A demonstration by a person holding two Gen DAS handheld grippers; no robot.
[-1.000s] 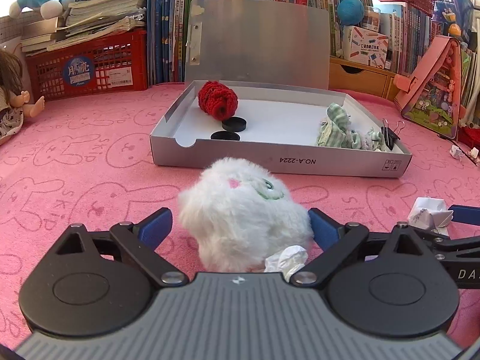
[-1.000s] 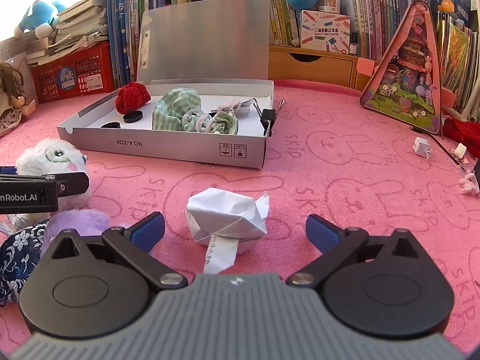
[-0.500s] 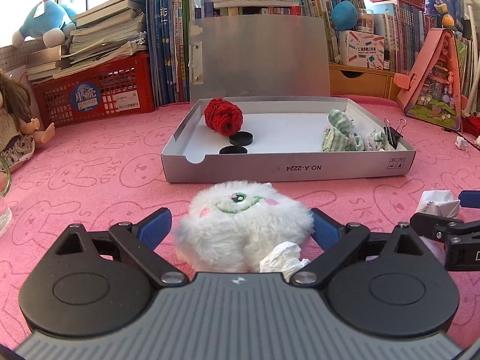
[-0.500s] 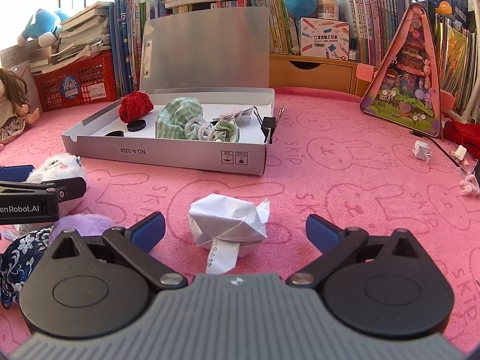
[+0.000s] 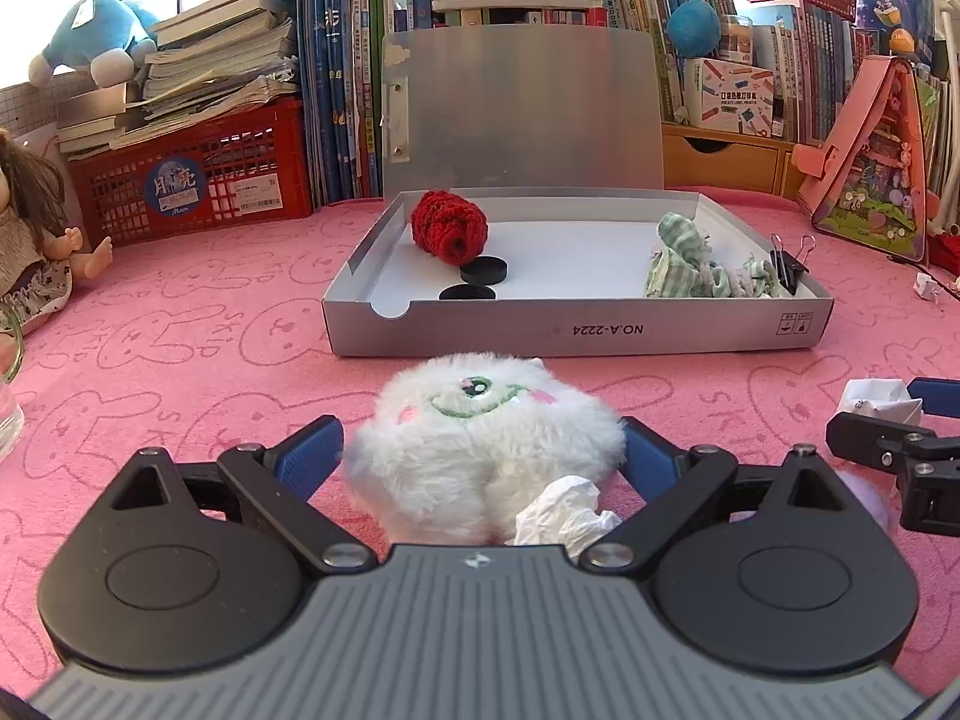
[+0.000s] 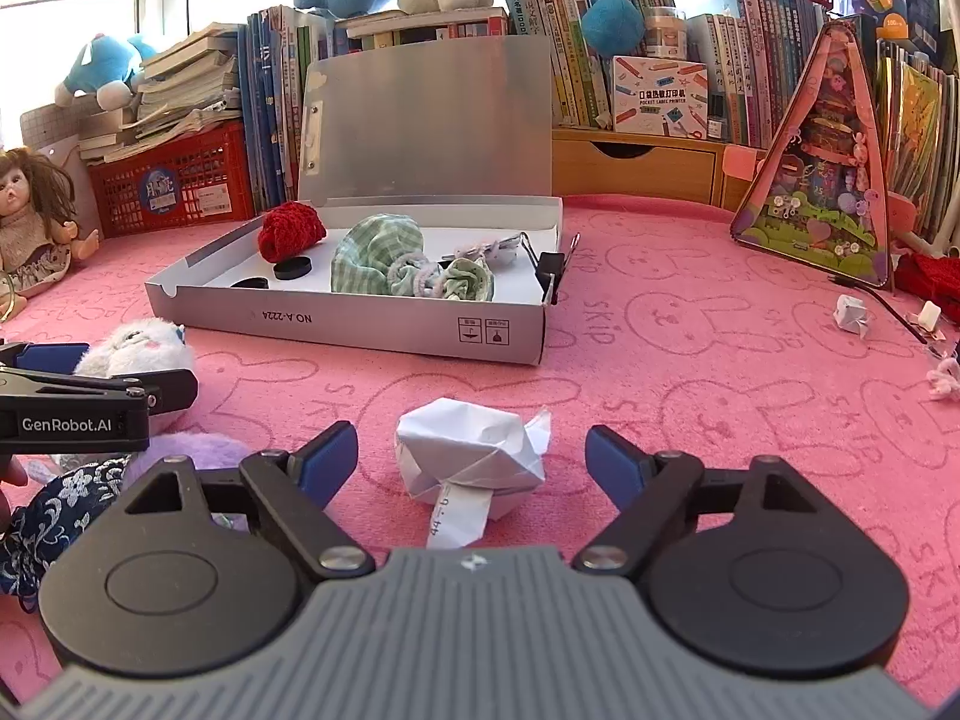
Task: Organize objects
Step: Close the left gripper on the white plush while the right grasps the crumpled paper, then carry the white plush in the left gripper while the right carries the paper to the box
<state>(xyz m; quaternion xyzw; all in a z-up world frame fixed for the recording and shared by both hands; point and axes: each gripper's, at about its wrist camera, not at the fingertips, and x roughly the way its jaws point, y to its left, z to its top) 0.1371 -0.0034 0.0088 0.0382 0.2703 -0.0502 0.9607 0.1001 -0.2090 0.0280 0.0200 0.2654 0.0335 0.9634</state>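
A white fluffy plush [image 5: 480,432] with a stitched green smile lies on the pink mat between the blue pads of my left gripper [image 5: 483,450]. Its fur brushes both pads, and the jaws stand wide without squeezing it. A crumpled tissue [image 5: 564,510] lies against its near side. A folded white paper [image 6: 474,450] sits between the pads of my right gripper [image 6: 472,459]. Those jaws are closing and a gap remains on each side. An open grey box [image 6: 360,324] behind holds a red knit piece [image 6: 291,231], black discs, green checked cloth [image 6: 378,258] and a binder clip.
A purple plush [image 6: 198,450] and a blue floral cloth [image 6: 54,510] lie between the two grippers. A doll [image 6: 30,222] and a red crate [image 5: 192,180] stand far left, a pink toy house [image 6: 828,180] far right. Books line the back. Small paper scraps [image 6: 852,312] lie at the right.
The right gripper's jaws have narrowed around the folded paper. In the left wrist view the plush has rolled so its face points upright, and the view has tilted up slightly.
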